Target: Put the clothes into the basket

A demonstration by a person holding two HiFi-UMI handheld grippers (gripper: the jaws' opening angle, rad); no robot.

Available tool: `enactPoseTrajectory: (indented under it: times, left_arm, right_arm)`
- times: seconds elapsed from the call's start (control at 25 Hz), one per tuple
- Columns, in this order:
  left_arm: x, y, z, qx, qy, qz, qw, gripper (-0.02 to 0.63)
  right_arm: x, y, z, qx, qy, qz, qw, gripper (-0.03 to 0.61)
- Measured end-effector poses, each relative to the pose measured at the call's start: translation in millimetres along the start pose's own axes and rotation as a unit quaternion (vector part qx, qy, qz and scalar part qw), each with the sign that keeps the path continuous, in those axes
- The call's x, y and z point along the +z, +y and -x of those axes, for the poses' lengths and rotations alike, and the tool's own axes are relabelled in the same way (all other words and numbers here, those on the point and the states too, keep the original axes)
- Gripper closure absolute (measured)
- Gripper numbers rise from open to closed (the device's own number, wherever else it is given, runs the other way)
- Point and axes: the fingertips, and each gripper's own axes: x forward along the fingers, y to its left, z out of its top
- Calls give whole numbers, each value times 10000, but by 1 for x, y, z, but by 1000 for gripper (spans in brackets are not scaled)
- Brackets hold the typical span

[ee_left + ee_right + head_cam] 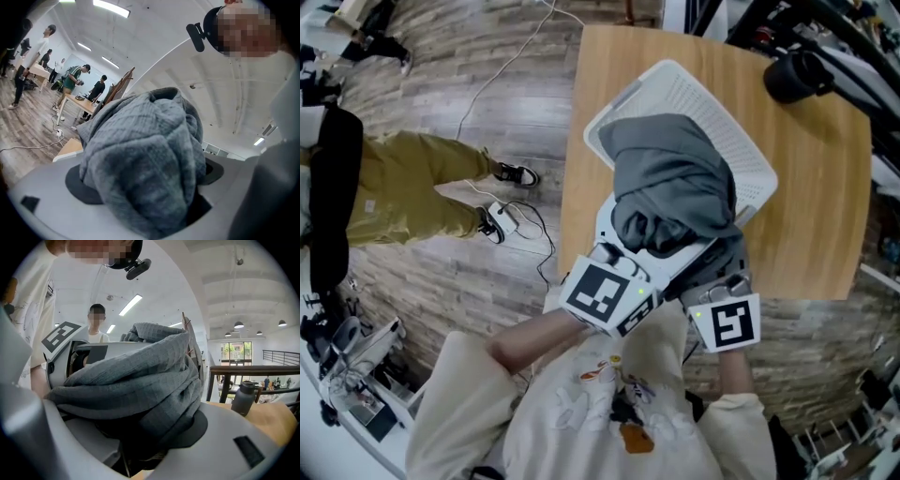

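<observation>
Sleeves of a cream sweatshirt (478, 394) frame the bottom of the head view, where the person holds both tools side by side, marker cubes up. The left gripper (626, 246) is clenched on a grey knit garment (675, 178), its jaws wedged wide by the bunched cloth that fills the gap between them in the left gripper view. The right gripper (718, 259) grips the same bundle from the other side (its own view shows folds of the fabric (140, 376) packed between its jaws and draped over them). The garment hangs between the two tools, above the near part of a white perforated basket (712, 108), whose bottom is hidden under the cloth. The basket rests on a light wooden table (816, 197), with a dark bottle (243, 399) near the far edge. Beyond the table's left side lies plank flooring (441, 84), with a white cable (502, 70) and a seated person's khaki trousers (412, 183).
</observation>
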Motion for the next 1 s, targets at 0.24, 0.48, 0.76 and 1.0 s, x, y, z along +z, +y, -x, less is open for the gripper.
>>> enactPoseTrajectory:
  times: [0.24, 0.48, 0.76, 1.0]
  left_arm:
    - [0, 15, -28, 187, -142, 221, 9995, 89]
    - [-6, 26, -51, 237, -290, 302, 9988, 86]
    - [-20, 50, -72, 387, -185, 637, 9970, 81]
    - [-43, 67, -87, 529, 236, 896, 9943, 77]
  right_arm:
    - [-3, -27, -18, 169, 266, 273, 9991, 373]
    - [-12, -49, -31, 311, 423, 672, 9964, 373]
    - [-25, -68, -54, 426, 506, 847, 9942, 373]
    - [-45, -79, -67, 396, 656, 630, 9951, 371]
